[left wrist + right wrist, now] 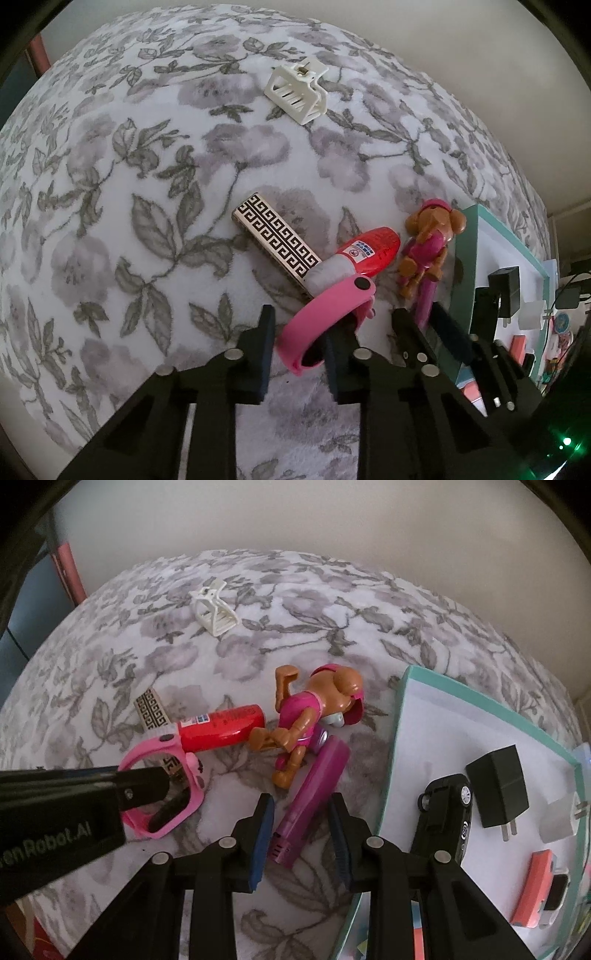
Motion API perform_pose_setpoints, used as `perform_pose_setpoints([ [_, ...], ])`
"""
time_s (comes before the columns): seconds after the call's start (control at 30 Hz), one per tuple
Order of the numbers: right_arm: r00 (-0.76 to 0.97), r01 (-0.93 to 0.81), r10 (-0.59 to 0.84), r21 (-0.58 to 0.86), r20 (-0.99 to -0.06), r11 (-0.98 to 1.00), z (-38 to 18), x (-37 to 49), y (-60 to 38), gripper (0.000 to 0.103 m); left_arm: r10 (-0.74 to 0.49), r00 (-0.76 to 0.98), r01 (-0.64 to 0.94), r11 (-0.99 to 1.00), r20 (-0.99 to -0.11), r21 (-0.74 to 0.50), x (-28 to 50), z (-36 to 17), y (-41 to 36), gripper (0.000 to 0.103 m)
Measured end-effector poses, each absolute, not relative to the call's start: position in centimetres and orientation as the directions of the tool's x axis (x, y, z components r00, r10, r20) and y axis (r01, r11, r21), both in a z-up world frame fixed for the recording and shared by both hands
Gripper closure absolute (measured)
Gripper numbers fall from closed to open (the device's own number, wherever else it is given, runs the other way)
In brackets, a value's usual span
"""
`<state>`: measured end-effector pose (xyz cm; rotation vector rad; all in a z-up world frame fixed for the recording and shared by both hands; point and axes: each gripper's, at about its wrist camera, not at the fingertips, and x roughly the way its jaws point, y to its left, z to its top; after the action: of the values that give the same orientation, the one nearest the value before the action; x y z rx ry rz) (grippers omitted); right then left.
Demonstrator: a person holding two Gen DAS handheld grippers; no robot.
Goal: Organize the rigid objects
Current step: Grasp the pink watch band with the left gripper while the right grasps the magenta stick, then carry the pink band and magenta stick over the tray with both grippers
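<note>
We note the left gripper (301, 347) closed on the pink watch band (325, 317): in the left wrist view both pads pinch the strap at lower centre. The right wrist view shows this from the side, one black finger passing into the pink loop at left, which the left view cannot show.

The right gripper (301, 834) straddles the purple handle (312, 805) at lower centre of its own view. Both blue pads flank the handle closely, but we cannot tell whether they press it. In the left wrist view only a sliver of that handle appears between the dark fingers at lower right.

Just above the band lie the red tube (221, 723) and the gold key-patterned case (277, 240), the case partly under the tube. The brown and pink dog figure (314, 716) lies right of the tube, beside the handle.

Farther up, the white hair claw (297, 92) sits alone on the floral blanket (110, 184).

At right, the teal-edged tray (402, 709) holds a black toy car (447, 812), black charger (498, 794), white plug (561, 819) and coral item (535, 886), clear only in the right view.
</note>
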<state>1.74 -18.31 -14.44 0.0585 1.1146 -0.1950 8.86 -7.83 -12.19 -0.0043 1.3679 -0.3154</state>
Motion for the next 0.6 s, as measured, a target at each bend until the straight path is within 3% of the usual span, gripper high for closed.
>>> perform_pose_setpoints([
  [0.3, 0.438, 0.232, -0.025, 0.087, -0.899, 0.969, -14.0, 1.2, -19.7, 0.091, -0.245, 0.203, 0.221, 0.955, -0.948, -0.199, 8.7, -10.9, -7.8, 0.088],
  [0.6, 0.502, 0.26, 0.047, 0.203, -0.863, 0.944, -11.7, 0.0, -21.1, 0.091, -0.273, 0.265, 0.238, 0.948, -0.925, -0.211, 8.5, -8.3, -7.6, 0.088],
])
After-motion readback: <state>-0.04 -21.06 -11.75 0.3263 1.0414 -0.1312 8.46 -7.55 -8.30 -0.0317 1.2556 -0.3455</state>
